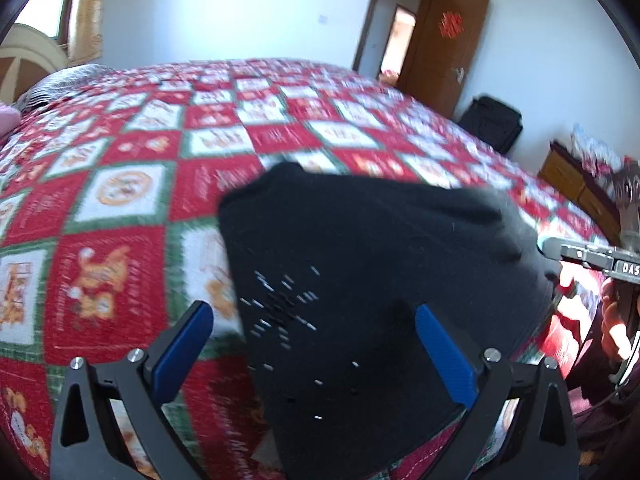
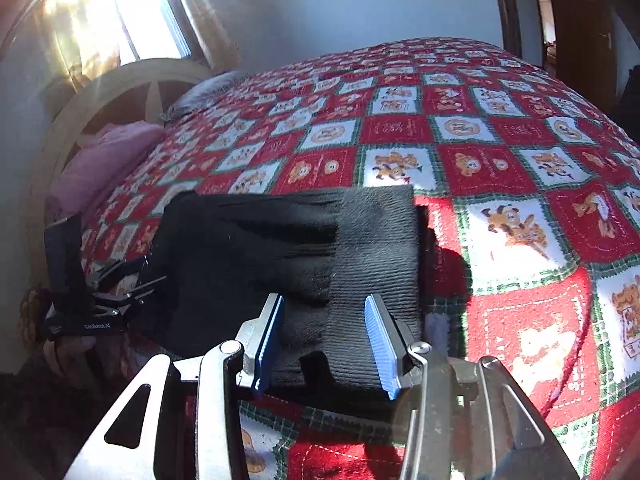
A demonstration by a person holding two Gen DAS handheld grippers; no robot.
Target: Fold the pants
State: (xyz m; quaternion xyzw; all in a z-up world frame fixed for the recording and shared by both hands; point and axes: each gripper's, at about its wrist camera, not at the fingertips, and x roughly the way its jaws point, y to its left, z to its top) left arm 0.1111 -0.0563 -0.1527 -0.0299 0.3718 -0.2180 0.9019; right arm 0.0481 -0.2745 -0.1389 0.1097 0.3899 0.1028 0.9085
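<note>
The black pants [image 1: 380, 280] lie folded into a compact stack on the red, white and green quilt [image 1: 120, 200]. My left gripper [image 1: 312, 320] is open, its blue pads apart above the near part of the pants, holding nothing. In the right wrist view the pants [image 2: 304, 248] show ribbed fabric at the folded edge. My right gripper [image 2: 324, 320] is open, its blue pads on either side of the near edge of the stack, not closed on it. The left gripper [image 2: 100, 296] shows at the pants' left edge in the right wrist view.
The quilt covers a bed [image 2: 480, 140] with a cream headboard [image 2: 120, 92] and a pink pillow [image 2: 104, 156] at the far left. A brown door [image 1: 444, 48], a black bag [image 1: 492, 122] and a wooden dresser [image 1: 576, 188] stand beyond the bed.
</note>
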